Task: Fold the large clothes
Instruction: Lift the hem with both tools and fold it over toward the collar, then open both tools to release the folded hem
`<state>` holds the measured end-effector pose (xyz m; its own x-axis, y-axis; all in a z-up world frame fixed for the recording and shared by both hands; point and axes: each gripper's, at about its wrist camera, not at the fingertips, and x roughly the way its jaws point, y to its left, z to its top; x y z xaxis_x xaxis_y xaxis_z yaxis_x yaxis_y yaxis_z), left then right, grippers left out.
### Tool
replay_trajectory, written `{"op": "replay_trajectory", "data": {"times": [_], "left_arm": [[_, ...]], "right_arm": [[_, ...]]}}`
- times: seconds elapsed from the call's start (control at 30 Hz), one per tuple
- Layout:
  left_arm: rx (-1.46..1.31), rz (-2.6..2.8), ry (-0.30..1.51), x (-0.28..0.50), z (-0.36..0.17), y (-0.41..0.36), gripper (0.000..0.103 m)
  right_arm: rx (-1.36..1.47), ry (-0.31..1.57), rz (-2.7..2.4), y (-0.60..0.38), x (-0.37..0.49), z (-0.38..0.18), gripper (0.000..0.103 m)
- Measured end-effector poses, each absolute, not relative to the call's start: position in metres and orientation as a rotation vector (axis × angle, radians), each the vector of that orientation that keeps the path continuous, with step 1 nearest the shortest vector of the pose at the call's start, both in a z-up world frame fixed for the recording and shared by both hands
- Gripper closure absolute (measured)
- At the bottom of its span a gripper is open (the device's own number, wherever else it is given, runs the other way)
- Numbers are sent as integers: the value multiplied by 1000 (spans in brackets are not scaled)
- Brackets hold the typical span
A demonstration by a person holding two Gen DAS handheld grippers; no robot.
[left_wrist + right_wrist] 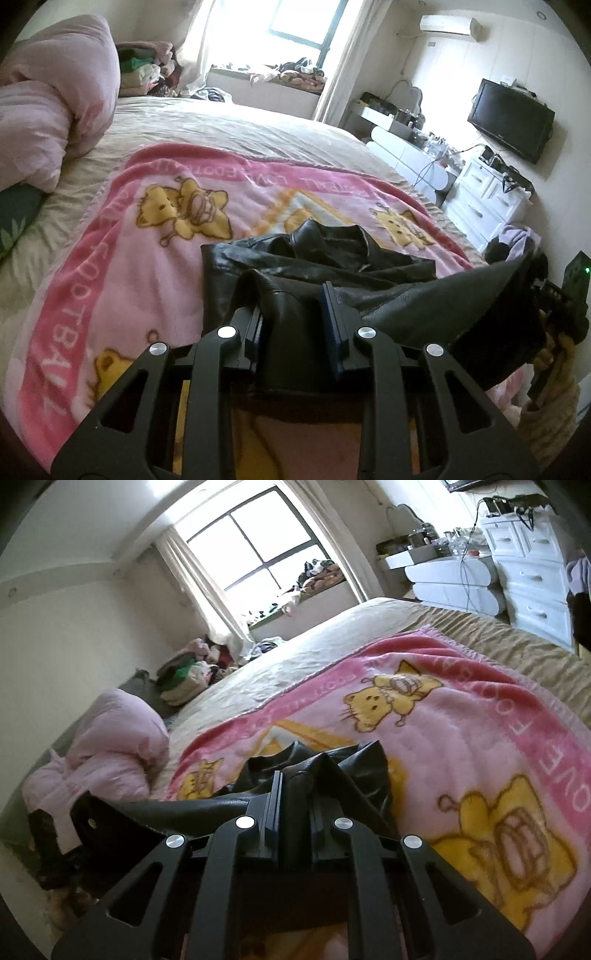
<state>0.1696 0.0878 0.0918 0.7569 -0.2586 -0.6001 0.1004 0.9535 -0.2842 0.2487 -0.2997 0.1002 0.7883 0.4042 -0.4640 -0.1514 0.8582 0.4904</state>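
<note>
A black leather jacket (332,251) lies crumpled on a pink cartoon-bear blanket (147,240), its near edge lifted off the bed. My left gripper (291,301) is shut on a thick fold of that edge, which fills the gap between the blue pads. The leather stretches right to my right gripper (554,299), held by a hand at the frame's edge. In the right wrist view, my right gripper (295,775) is shut on a thin fold of the jacket (354,771). From there the hem runs left toward the left gripper (92,823).
A bunched pink duvet (55,92) sits at the head of the bed, with a pile of clothes (147,70) behind it. White drawers (491,195) and a wall TV (511,118) stand past the bed's right side. Beige sheet (240,129) lies beyond the blanket.
</note>
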Motion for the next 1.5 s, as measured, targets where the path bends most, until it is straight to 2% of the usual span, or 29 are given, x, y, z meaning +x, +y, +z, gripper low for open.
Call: {"op": "replay_trajectory", "data": {"times": [0.63,0.8,0.9,0.97,1.03,1.17,1.37,1.5], "left_arm": [[-199,-180,742,226,50,96,80],[-205,-159,746,229,44,104,77],[-210,-156,738,229,45,107,69],[-210,-155,731,229,46,109,68],[-215,-154,713,227,50,111,63],[-215,-123,649,220,63,122,45],[-252,-82,600,218,71,144,29],[-239,-102,649,229,56,141,21]], "right_arm": [[372,715,123,-284,325,40,88],[366,721,118,-281,331,33,83],[347,707,123,-277,329,36,73],[324,677,123,-275,324,41,51],[310,650,129,-276,318,47,48],[286,612,146,-281,308,54,31],[167,639,146,-277,308,48,19],[86,692,137,-267,321,35,17]]}}
